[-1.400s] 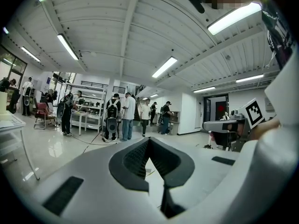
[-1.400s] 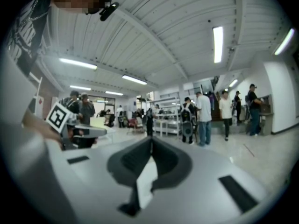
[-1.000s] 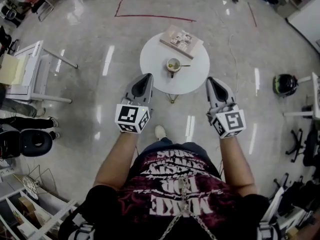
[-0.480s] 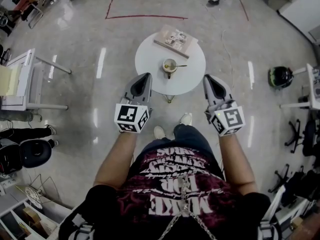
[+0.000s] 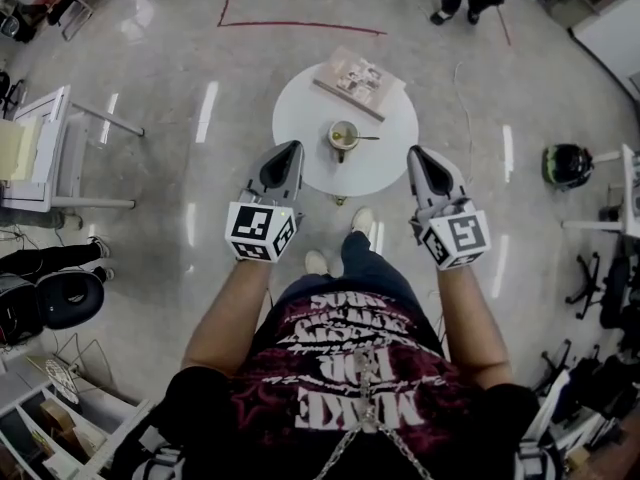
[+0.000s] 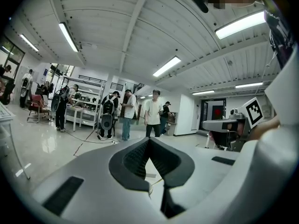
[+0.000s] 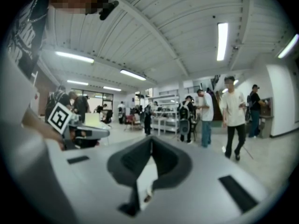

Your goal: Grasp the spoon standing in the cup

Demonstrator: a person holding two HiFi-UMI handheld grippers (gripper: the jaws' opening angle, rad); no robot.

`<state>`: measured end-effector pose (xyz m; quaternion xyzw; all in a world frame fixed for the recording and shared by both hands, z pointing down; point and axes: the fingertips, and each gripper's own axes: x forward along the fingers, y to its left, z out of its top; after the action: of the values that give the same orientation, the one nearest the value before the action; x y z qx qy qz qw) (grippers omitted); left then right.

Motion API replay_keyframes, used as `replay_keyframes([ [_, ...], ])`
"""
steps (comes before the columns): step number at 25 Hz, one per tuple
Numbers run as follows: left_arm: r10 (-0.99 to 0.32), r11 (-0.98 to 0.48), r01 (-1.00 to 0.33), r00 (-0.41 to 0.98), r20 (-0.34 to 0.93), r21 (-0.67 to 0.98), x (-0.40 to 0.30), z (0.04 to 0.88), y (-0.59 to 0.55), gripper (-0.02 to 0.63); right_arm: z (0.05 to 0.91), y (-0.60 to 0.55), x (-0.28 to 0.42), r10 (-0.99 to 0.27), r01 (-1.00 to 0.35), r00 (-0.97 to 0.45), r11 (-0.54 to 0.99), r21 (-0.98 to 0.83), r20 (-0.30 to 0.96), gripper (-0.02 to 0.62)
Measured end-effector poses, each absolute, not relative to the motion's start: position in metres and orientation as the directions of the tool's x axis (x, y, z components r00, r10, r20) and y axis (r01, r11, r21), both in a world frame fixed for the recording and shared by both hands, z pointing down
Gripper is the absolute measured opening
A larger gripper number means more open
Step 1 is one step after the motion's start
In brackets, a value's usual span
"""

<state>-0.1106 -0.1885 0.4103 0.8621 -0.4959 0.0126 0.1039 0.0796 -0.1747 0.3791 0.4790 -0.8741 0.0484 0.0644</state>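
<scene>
1. While standing short of the round white table (image 5: 385,173), find the cup (image 5: 344,138) near its middle, with the spoon (image 5: 364,136) inside it and the handle leaning out to the right over the rim.
2. Note the left gripper (image 5: 293,150) and the right gripper (image 5: 418,156), both clenched tip to tip and holding nothing; confirm the same in each gripper view.
3. Judge the step as approach only: no contact yet with cup or spoon, both grippers close to the near edge of the table, one at each side of the cup.
4. Release the jaws of the chosen gripper before coming close; probably choose the right one, being on the side of the handle.
5. Come from above and from the right, close on the handle above the rim, and avoid pushing the cup, which is probably light and easy to tip.
6. Keep away from the book (image 5: 360,80) lying at the far edge of the table.
7. Use the open floor (image 5: 200,198) around the table; mind the dark helmet (image 5: 568,166) well to the right and the white desk (image 5: 50,153) well to the left.
</scene>
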Motion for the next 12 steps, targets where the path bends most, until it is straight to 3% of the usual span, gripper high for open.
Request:
replay_keyframes([
  [12, -0.856, -0.455, -0.871, 0.486, 0.177, 0.186, -0.103, 0.438, -0.237, 0.025, 0.403, -0.234, 0.087, -0.798, -0.821, -0.563, 0.57, -0.034, 0.214, 0.031],
])
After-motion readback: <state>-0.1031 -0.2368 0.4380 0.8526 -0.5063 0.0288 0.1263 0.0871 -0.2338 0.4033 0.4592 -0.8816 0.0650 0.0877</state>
